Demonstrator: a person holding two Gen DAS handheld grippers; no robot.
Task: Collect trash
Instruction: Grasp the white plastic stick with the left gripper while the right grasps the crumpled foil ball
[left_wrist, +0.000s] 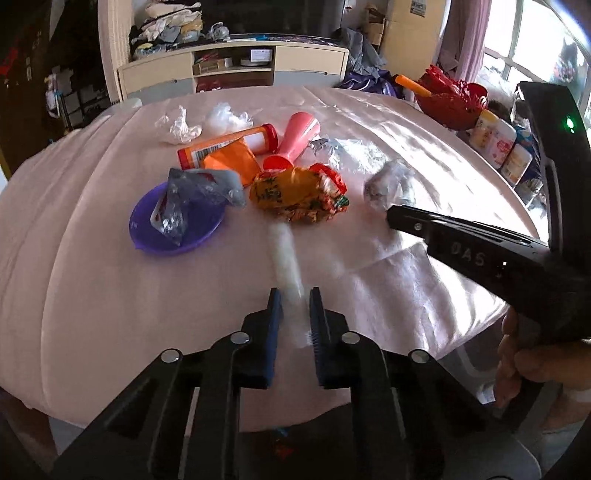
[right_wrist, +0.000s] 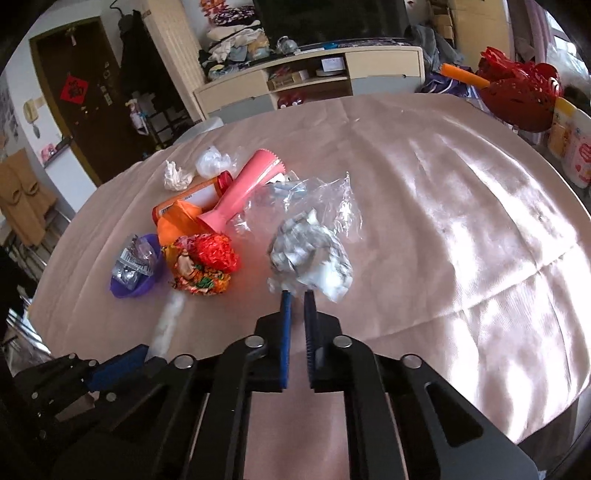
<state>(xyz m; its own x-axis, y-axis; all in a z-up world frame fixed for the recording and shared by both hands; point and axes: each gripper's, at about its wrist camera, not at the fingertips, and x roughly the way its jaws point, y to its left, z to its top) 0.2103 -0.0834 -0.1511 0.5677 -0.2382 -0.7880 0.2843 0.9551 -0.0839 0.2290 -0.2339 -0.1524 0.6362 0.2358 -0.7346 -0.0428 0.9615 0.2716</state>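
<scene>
Pink satin cloth covers the round worktop (right_wrist: 424, 192); cluttered room behind it, shelf unit at the far wall. My left gripper (left_wrist: 293, 295) has its fingers clamped on the near end of a pale, blurred tube wrapper (left_wrist: 284, 254), which stretches away toward the pile. My right gripper (right_wrist: 297, 293) has its fingers close together with a narrow gap showing; tips touch the near edge of a crumpled silver wrapper (right_wrist: 310, 254), grip uncertain. Just beyond that lies clear plastic film (right_wrist: 314, 199). Left of it: orange-red snack bag (right_wrist: 201, 264), purple bowl (right_wrist: 147, 284) holding a crumpled foil packet, pink cone cup (right_wrist: 245, 192), orange canister (left_wrist: 225, 144). White tissue wads (left_wrist: 181, 127) sit farthest left. Red basket (right_wrist: 517, 96) far right.
</scene>
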